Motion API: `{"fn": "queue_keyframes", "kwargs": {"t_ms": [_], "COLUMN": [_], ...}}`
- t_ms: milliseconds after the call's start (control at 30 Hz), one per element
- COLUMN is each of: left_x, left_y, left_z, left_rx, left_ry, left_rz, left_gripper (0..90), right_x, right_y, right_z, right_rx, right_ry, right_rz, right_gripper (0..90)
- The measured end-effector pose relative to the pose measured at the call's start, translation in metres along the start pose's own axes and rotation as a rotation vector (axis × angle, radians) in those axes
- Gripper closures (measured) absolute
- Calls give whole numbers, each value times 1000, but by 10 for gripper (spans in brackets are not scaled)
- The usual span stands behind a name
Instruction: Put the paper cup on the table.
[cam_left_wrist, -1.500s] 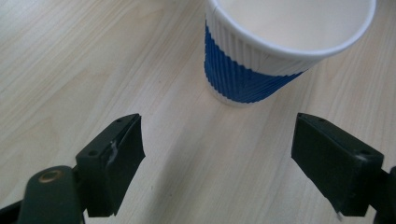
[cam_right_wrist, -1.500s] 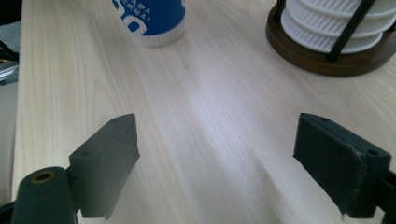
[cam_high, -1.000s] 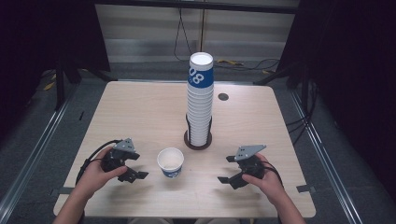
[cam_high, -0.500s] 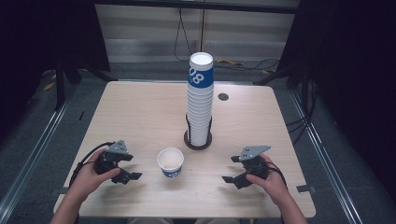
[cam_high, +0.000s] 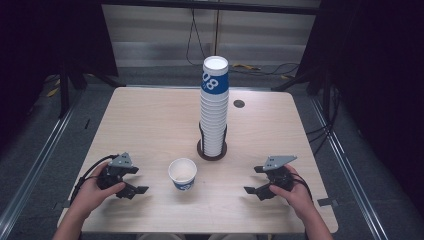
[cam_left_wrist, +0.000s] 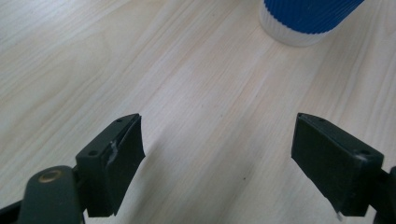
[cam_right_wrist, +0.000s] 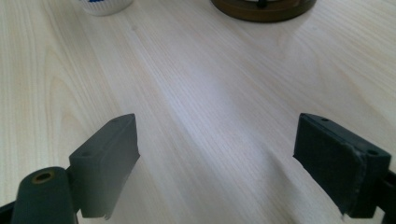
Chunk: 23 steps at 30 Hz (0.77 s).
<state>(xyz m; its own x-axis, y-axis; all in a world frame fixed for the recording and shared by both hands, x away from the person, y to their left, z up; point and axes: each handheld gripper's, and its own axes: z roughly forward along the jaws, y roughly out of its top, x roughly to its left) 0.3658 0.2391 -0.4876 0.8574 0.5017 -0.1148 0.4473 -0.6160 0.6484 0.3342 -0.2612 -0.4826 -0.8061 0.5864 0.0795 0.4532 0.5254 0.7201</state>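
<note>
Table (cam_high: 150, 120): pale wood, seen from above, dark surroundings on all sides

Single cup (cam_high: 182, 173): white paper with a blue band, standing upright and mouth up in the lower middle of the high view, between the two grippers and apart from both; its blue ribbed base shows at the top right of the left gripper view (cam_left_wrist: 308, 21), its white foot at the top left of the right gripper view (cam_right_wrist: 102, 5)

Stack of cups (cam_high: 214, 107): tall column, blue-banded cup on top, seated in a dark round holder (cam_high: 212, 151) just above and right of the single cup; the holder's brown rim shows at the top of the right gripper view (cam_right_wrist: 264, 9)

Left gripper (cam_high: 136, 182): lower left of the high view, jaws spread with bare wood between them (cam_left_wrist: 217, 158), nothing held

Right gripper (cam_high: 253, 180): lower right of the high view, jaws likewise spread over bare table (cam_right_wrist: 215, 163), nothing held

Change since a second ago: both hands have drawn down toward the bottom edge of the frame and outward, away from the single cup, which stands where it stood. Jaw spread of the left gripper unchanged

Reading: the single cup appears set down and released; the hands look to be retiring to rest, so this round of taking a cup off the stack is likely finished
</note>
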Motion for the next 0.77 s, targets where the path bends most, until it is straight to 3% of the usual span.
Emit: {"fn": "queue_keyframes", "kwargs": {"t_ms": [300,700,767], "left_x": [6,8,8], "left_y": [-13,-18,-19], "left_z": [4,7,8], "left_rx": [7,-14,-23], "left_ry": [23,53,53], "left_rz": [-2,56,49], "left_gripper": [169,158,153], "right_x": [-6,-7,-7], "right_y": [-9,-12,-13], "right_z": [2,5,6], "right_rx": [51,84,81], "right_ry": [-52,-76,-82], "right_rz": [-21,-46,-45], "right_gripper": [134,129,130]}}
